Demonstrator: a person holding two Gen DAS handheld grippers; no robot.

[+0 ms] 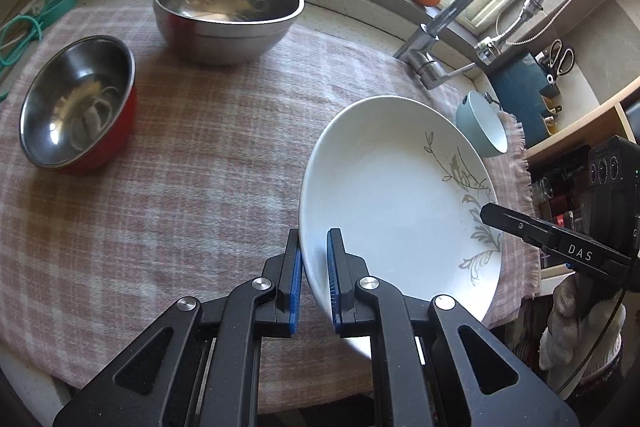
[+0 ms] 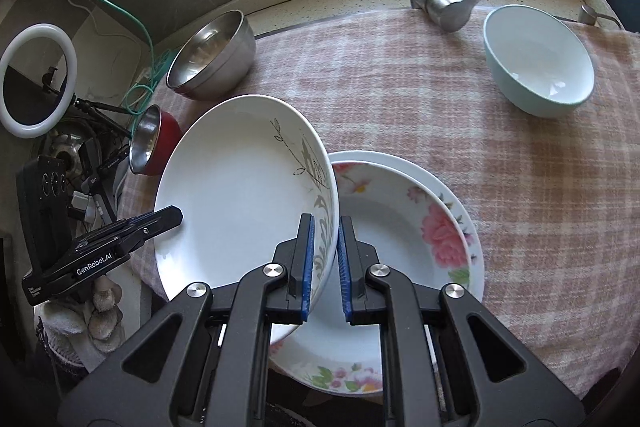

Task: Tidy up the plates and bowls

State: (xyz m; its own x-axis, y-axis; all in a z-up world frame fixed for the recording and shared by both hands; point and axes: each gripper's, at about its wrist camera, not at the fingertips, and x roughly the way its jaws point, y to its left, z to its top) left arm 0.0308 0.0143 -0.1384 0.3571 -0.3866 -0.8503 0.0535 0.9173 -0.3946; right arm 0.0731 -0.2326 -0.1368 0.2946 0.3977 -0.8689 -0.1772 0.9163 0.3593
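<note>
Clearly two claws share one load. Far left on the checked cloth (image 1: 192, 155) sit the red-sided steel bowl (image 1: 76, 103) and, beyond it, the large steel bowl (image 1: 228, 11). Nearer, the left gripper (image 1: 314, 275) is clamped on the left rim of the leaf-patterned plate (image 1: 396, 195), which is lifted and tilted; the right gripper (image 2: 325, 263) pinches its opposite rim. Just right of it, partly beneath, lies the rose-patterned plate (image 2: 404, 211), and far right stands the pale blue bowl (image 2: 538, 61). Both grips are narrow edge pinches, so, in my judgement, uneven movement of the hands could twist the plate free or knock it against the rose-patterned plate.
</note>
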